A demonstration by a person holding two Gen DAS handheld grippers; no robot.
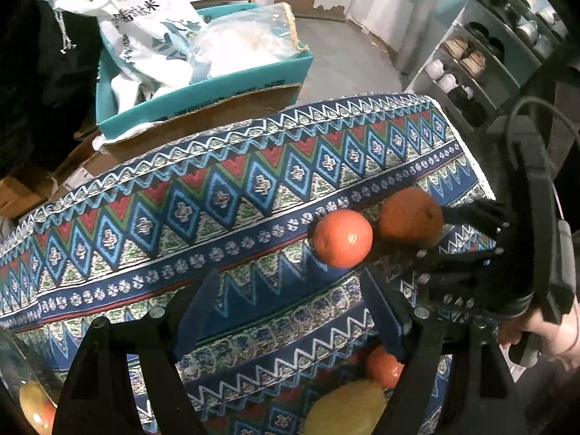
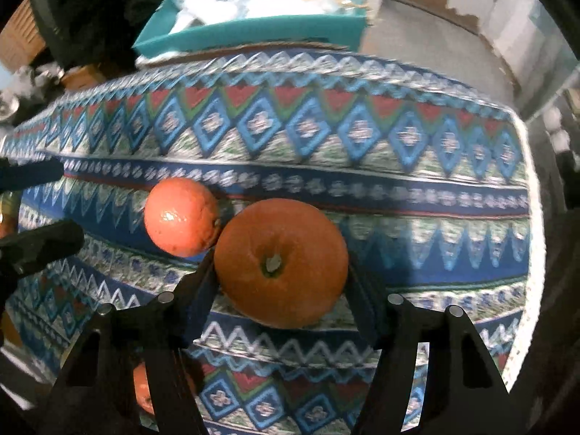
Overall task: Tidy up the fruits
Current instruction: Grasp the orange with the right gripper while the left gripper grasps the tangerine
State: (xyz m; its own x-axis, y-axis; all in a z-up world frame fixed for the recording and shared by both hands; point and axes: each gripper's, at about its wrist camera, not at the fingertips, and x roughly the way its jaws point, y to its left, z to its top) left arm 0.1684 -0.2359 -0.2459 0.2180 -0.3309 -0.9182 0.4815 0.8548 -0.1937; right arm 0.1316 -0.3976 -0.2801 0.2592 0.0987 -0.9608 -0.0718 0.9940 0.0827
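Observation:
A large orange [image 2: 281,262], stem end up, lies on the patterned tablecloth [image 2: 362,137]. My right gripper [image 2: 279,275] is shut on it, with a pad against each side. A smaller orange [image 2: 181,215] rests just to its left, touching it. In the left wrist view the same pair show as the small orange [image 1: 342,237] and the large orange [image 1: 411,217], with the right gripper [image 1: 467,235] coming in from the right. My left gripper [image 1: 290,301] stands open over bare cloth, short of the small orange, with nothing between its fingers.
Near the cloth's front lie a red-orange fruit [image 1: 384,366] and a yellow fruit [image 1: 344,409]. A clear container [image 1: 32,406] with fruit sits at lower left. Behind the table stand a teal box [image 1: 203,87] full of bags and a shoe rack [image 1: 482,58].

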